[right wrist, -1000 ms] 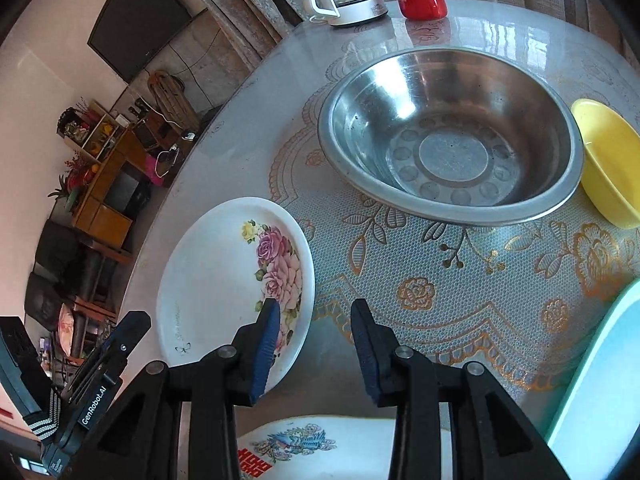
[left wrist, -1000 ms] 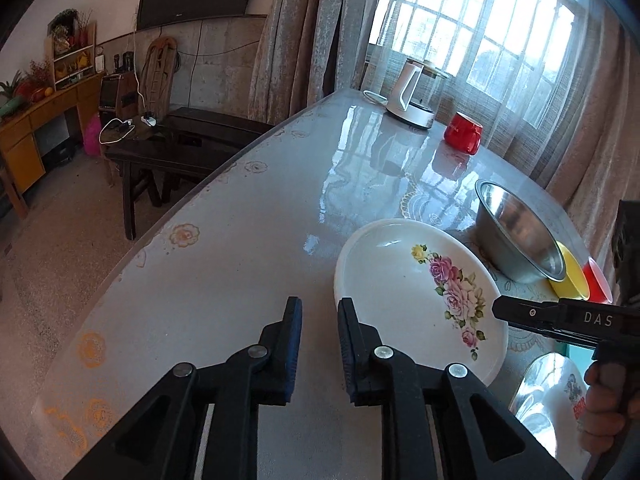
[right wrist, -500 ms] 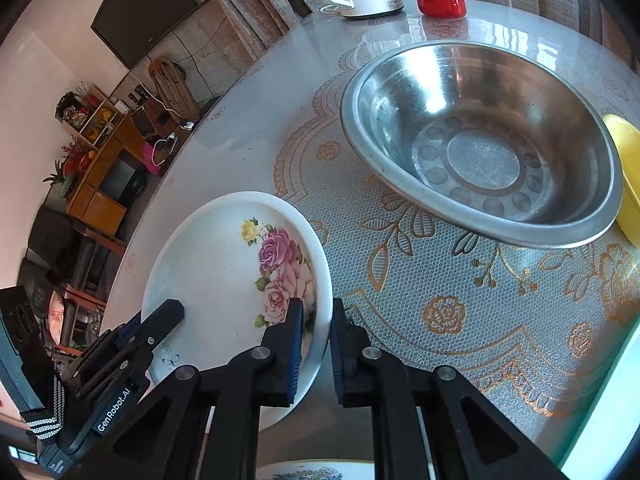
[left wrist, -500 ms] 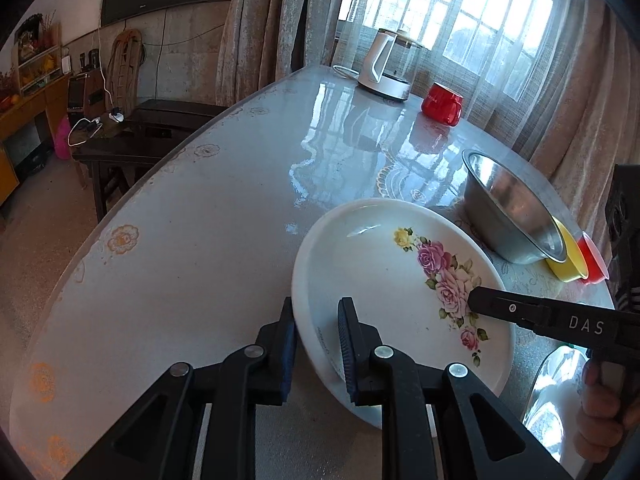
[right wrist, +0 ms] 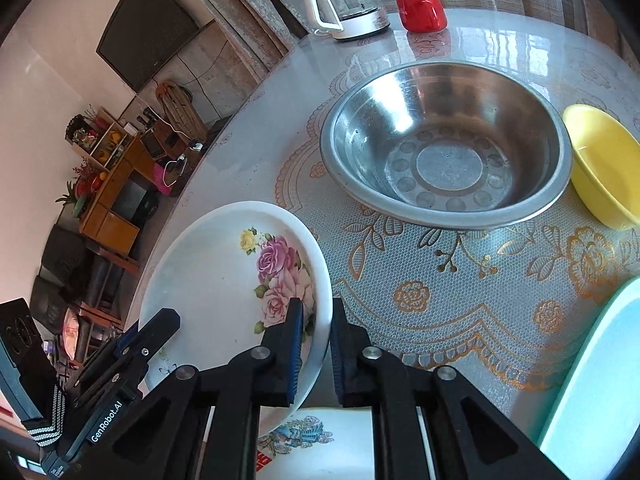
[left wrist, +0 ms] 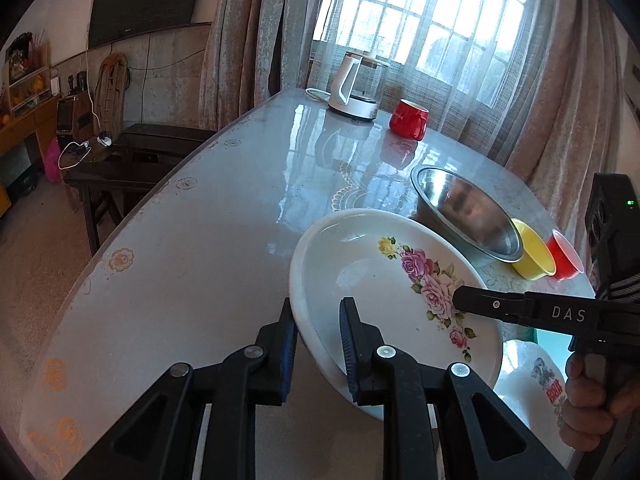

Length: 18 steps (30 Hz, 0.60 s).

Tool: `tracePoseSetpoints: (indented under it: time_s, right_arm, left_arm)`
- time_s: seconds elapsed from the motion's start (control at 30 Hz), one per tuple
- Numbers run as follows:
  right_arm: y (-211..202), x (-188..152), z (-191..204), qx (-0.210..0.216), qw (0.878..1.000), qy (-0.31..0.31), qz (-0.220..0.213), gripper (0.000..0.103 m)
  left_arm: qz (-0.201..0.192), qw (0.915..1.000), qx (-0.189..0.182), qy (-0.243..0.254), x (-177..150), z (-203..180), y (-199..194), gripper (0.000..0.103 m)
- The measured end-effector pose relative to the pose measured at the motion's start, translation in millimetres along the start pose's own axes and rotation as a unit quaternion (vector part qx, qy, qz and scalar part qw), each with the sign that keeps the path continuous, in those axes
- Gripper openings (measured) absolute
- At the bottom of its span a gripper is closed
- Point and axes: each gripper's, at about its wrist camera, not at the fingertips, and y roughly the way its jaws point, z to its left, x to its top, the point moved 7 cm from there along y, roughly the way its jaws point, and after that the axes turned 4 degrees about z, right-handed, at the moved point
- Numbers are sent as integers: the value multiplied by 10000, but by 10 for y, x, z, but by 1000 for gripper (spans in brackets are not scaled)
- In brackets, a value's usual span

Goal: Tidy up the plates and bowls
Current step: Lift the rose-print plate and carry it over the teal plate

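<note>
Bare glossy table (left wrist: pixel 208 216) fills the left of my left view; the steel bowl (right wrist: pixel 444 148) sits upper right in the right view. My left gripper (left wrist: pixel 316 340) and right gripper (right wrist: pixel 316 336) each pinch opposite rims of the floral plate (left wrist: pixel 384 280), fingers narrowly spread, at lower centre.

Barred window (left wrist: pixel 432 28) behind sheer and heavy curtains (left wrist: pixel 248 36), daylight reflecting off the glossy bench (left wrist: pixel 224 216). Dark TV (left wrist: pixel 144 0) on a pale wall (right wrist: pixel 44 92). Wooden shelf (right wrist: pixel 108 160) with ornaments at left; dark low table (left wrist: pixel 132 156) and speckled floor (left wrist: pixel 36 248) beside the bench.
</note>
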Motion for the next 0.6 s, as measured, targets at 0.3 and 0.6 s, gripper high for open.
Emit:
tracePoseSetpoints:
  time_s: [0.3,0.6]
  right_arm:
    - [-596,-109,-291,230,9982,195,-525,13]
    - [-1260,-328,-869,106,9943,418,-976,14]
  left_arm:
    - [-93,9989,-226,396,-14,-563,-203,21]
    - [12,9934,-625,962,-157,-1462,-246,22]
